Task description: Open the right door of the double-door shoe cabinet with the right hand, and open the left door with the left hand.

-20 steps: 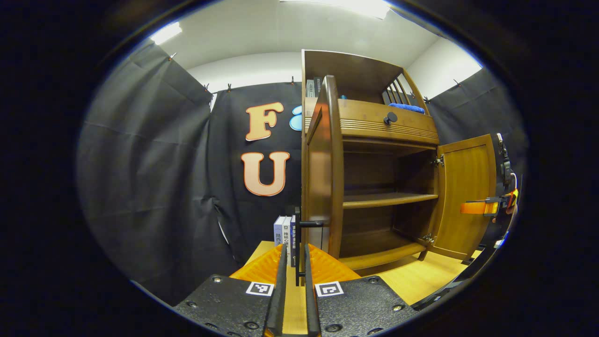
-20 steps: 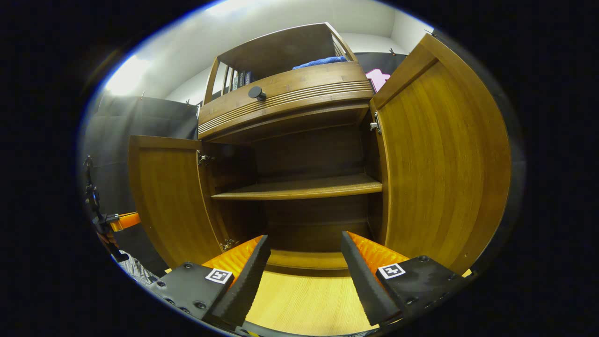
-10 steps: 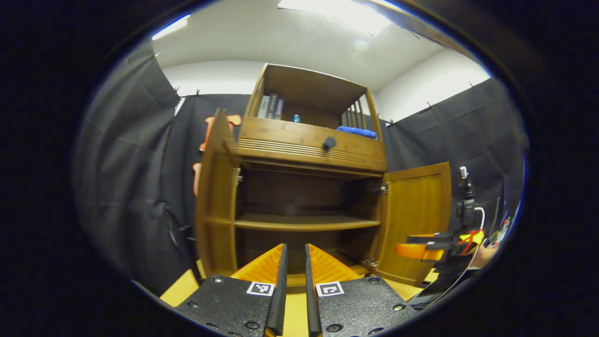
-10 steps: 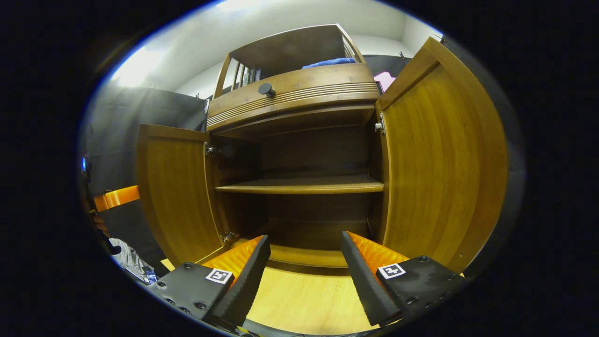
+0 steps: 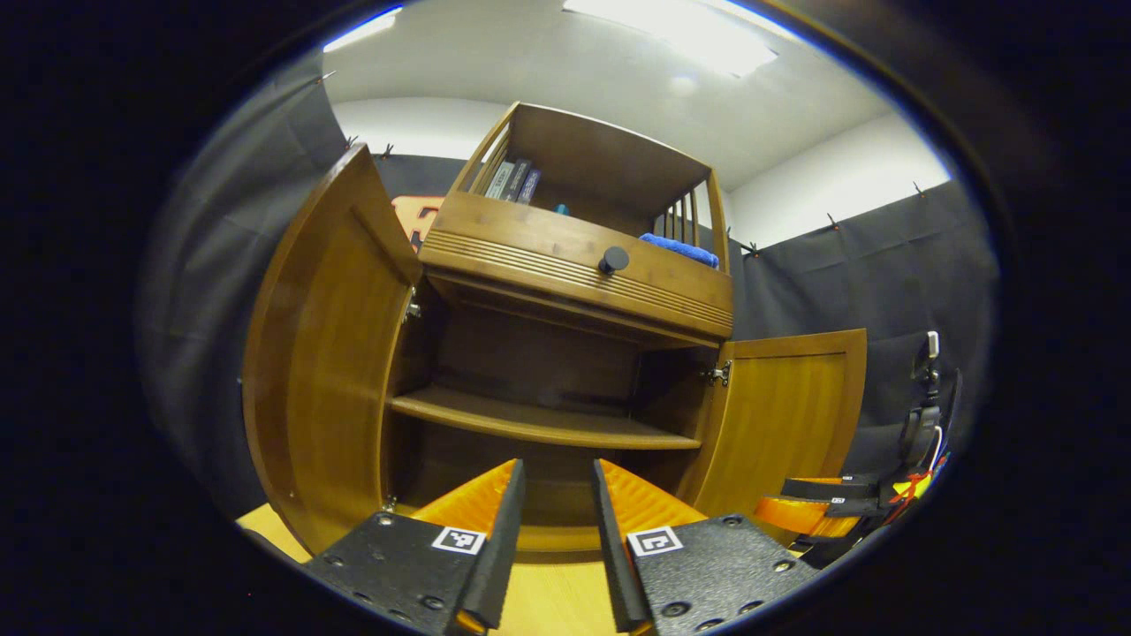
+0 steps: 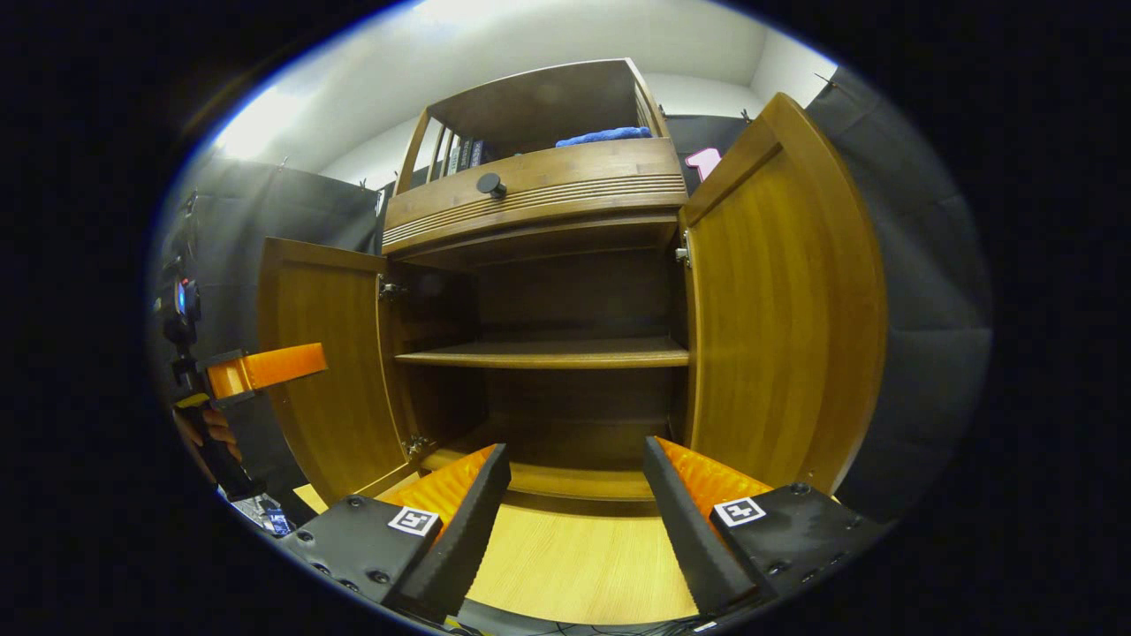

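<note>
Since the earlier frame, the left tool has released the left door, backed away and parted its fingers slightly. The right tool is spread wide, holding nothing. Both doors of the cabinet stand open; right door swung fully out.

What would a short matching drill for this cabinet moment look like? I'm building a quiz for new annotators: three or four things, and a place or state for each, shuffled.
Things:
1. left wooden cabinet door
2. round black drawer knob
3. folded blue cloth
4. left gripper

Places or states:
A. lying in the open top compartment
B. swung wide open on its hinges
C. open, holding nothing
D. on the ribbed drawer front

Pairs: 1-B, 2-D, 3-A, 4-C
</note>
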`<state>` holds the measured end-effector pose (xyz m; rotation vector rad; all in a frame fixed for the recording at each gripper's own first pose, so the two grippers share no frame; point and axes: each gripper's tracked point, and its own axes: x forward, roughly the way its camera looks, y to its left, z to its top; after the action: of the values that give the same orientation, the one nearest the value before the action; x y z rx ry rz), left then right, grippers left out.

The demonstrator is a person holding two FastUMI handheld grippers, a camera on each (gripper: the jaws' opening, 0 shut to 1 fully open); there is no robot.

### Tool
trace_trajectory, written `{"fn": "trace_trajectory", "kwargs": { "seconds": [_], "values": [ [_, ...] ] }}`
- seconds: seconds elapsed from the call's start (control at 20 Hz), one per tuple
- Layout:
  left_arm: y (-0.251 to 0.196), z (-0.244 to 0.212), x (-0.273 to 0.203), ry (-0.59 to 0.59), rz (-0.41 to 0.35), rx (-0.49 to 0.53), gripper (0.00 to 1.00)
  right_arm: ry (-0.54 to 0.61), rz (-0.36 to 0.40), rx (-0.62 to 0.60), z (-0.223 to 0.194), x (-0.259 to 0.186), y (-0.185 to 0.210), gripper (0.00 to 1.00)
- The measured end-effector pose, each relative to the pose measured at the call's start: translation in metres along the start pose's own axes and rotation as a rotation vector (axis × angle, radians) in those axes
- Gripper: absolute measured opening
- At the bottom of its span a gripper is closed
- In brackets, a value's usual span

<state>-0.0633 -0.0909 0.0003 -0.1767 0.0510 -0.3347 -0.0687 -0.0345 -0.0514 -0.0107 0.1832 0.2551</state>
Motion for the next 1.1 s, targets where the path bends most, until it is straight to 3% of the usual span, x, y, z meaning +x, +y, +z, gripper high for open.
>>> {"fn": "trace_trajectory", "kwargs": {
  "seconds": [0.15, 0.2, 0.25, 0.3, 0.35, 0.45, 0.5, 0.55, 0.7, 1.1],
  "values": [
    [-0.003, -0.002, 0.001, -0.005, 0.018, 0.023, 0.65, -0.002, -0.024, 0.005, 0.001, -0.002, -0.009, 0.89],
    [0.001, 0.000, 0.002, -0.009, 0.034, 0.050, 0.73, -0.002, -0.029, 0.007, 0.001, -0.003, -0.011, 0.98],
    [0.005, 0.000, 0.002, -0.015, 0.052, 0.070, 0.82, -0.004, -0.032, 0.009, 0.002, -0.003, -0.013, 0.89],
    [0.009, 0.001, 0.001, -0.024, 0.072, 0.083, 0.91, -0.005, -0.034, 0.011, 0.002, -0.003, -0.013, 0.98],
    [0.011, 0.002, 0.001, -0.030, 0.085, 0.082, 0.94, -0.004, -0.035, 0.013, 0.003, -0.002, -0.013, 0.98],
    [0.012, 0.002, 0.002, -0.034, 0.091, 0.069, 0.92, -0.003, -0.034, 0.015, 0.003, -0.002, -0.012, 0.98],
    [0.013, 0.001, 0.003, -0.034, 0.096, 0.063, 0.92, -0.004, -0.032, 0.013, 0.004, -0.003, -0.010, 0.89],
    [0.017, 0.000, 0.002, -0.032, 0.107, 0.060, 0.92, -0.005, -0.032, 0.010, 0.004, -0.003, -0.009, 0.98],
    [0.026, -0.001, 0.003, -0.028, 0.128, 0.044, 0.95, -0.003, -0.036, 0.006, 0.003, -0.003, -0.008, 0.98],
    [0.043, 0.004, -0.003, -0.043, 0.160, 0.039, 0.92, -0.014, -0.025, -0.010, 0.009, 0.001, 0.006, 0.98]
  ]
}}
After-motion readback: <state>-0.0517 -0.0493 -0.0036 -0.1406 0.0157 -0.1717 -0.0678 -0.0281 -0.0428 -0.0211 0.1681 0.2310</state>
